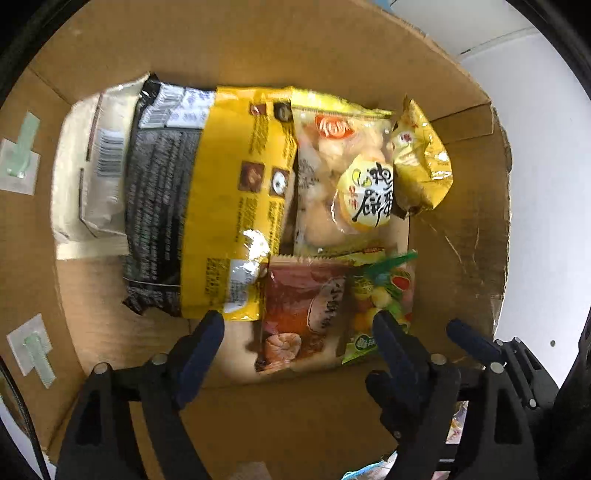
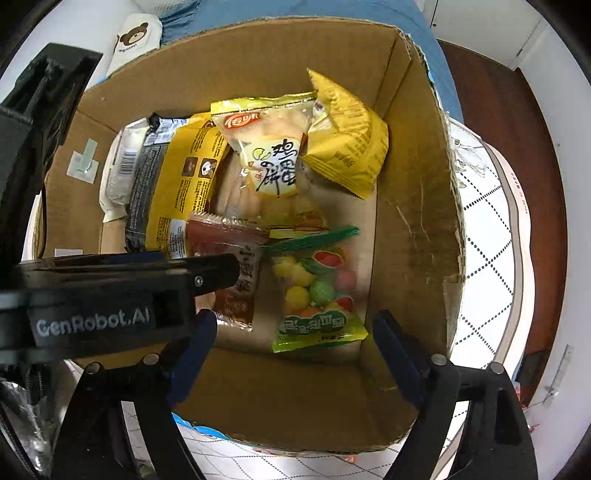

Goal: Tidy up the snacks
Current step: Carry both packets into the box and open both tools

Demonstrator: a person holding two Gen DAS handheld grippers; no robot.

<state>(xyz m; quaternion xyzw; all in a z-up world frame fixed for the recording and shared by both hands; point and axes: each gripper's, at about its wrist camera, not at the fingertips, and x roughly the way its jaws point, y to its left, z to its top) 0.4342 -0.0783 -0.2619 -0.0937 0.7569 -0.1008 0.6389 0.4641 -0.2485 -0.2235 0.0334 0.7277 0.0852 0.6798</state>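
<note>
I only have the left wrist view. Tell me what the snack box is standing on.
Observer: The cardboard box sits on a white quilted cover with a diamond pattern.
Operator: Report what lies beyond the far wall.
Observer: A white pouch with a bear face lies past the far left corner, beside blue cloth.
Operator: Check the right hand-held gripper.
Observer: The right hand-held gripper is open and holds nothing. It is aimed at the fruit candy bag inside the box.
</note>
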